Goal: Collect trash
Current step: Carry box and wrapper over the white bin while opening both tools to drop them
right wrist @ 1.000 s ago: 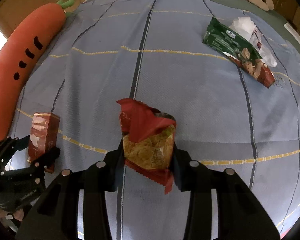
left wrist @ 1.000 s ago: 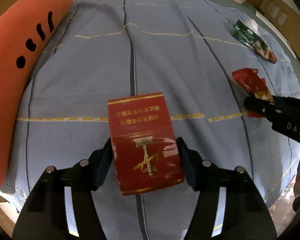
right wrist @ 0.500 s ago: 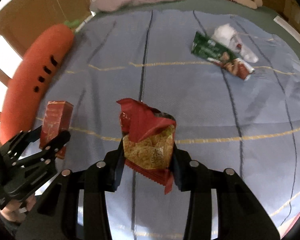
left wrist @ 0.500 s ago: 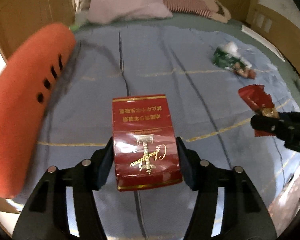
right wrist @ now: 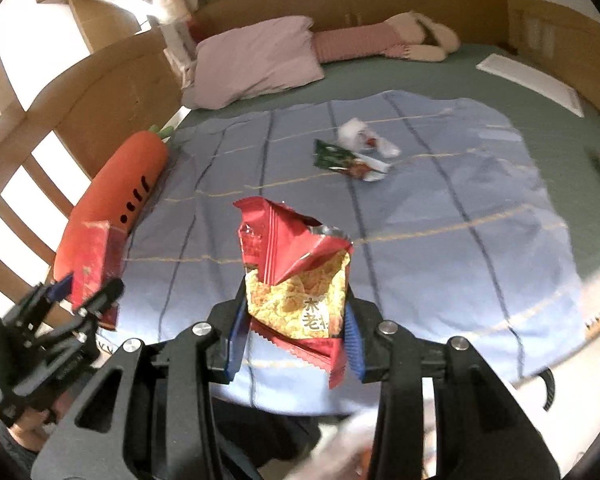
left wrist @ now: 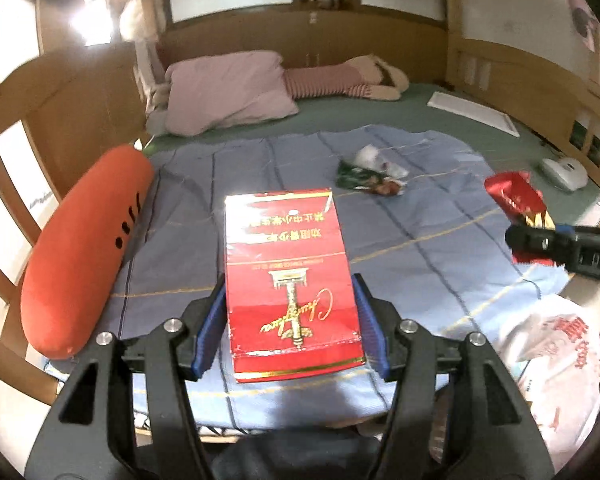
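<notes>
Left tool (left wrist: 290, 330) clamps the red carton (left wrist: 288, 280) across its flat sides, above the bed (left wrist: 420, 248); long axis runs away from you, print upside down. Stiff, light; expect no slip. Right tool (right wrist: 296, 336) pinches the snack bag (right wrist: 296, 276), torn mouth up. Crinkly, soft; grip low, keep it upright.

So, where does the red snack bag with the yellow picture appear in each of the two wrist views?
Left wrist view: the red snack bag sits at the right edge, held in the tip of the right gripper.
Right wrist view: the bag is in the centre, between the pads, with its torn top up.
Shared landmark: the orange carrot plush, lying at the left side of the blue blanket in both.
</notes>
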Available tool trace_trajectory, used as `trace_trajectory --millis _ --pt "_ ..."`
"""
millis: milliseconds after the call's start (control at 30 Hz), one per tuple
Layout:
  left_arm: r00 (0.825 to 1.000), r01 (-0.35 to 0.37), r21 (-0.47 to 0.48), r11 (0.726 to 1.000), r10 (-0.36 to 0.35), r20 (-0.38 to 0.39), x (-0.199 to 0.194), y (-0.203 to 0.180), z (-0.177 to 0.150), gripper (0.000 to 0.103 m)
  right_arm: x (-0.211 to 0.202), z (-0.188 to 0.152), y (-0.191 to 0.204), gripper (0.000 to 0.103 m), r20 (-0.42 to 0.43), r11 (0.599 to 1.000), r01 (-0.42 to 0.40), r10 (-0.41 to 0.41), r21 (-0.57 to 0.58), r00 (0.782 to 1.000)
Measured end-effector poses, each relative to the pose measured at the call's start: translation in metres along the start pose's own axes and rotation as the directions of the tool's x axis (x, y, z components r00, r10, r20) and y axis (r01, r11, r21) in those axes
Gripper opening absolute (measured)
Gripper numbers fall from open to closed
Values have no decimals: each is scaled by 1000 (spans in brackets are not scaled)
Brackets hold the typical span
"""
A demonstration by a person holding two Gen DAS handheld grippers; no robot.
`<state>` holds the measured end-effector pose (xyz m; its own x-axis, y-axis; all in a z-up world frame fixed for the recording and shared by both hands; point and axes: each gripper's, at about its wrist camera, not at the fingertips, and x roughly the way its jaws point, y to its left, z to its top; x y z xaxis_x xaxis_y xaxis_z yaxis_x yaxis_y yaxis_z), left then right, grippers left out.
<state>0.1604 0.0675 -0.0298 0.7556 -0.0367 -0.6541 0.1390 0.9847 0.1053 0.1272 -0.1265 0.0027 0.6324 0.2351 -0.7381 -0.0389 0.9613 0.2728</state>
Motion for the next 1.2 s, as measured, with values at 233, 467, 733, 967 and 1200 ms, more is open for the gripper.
trace_trajectory --millis 233,467,733,967,1200 --pt "998 51 104 993 -56 40 -45 -57 -12 60 -53 -36 -17 41 58 999 33 -32 -22 998" --pt "993 103 190 976 -111 33 -69 -109 -30 59 -90 -69 -48 41 91 997 73 -72 -9 993" --pt "985 161 263 951 -173 25 -82 -149 -40 60 -121 -101 -84 41 102 995 95 -99 43 990" --pt "975 215 279 936 -219 -15 -80 -167 -49 60 -119 -132 -92 41 31 996 69 -71 58 997" --pt "943 334 216 918 -321 -93 -71 -167 -50 60 -86 -151 -101 51 -151 991 96 -81 98 985"
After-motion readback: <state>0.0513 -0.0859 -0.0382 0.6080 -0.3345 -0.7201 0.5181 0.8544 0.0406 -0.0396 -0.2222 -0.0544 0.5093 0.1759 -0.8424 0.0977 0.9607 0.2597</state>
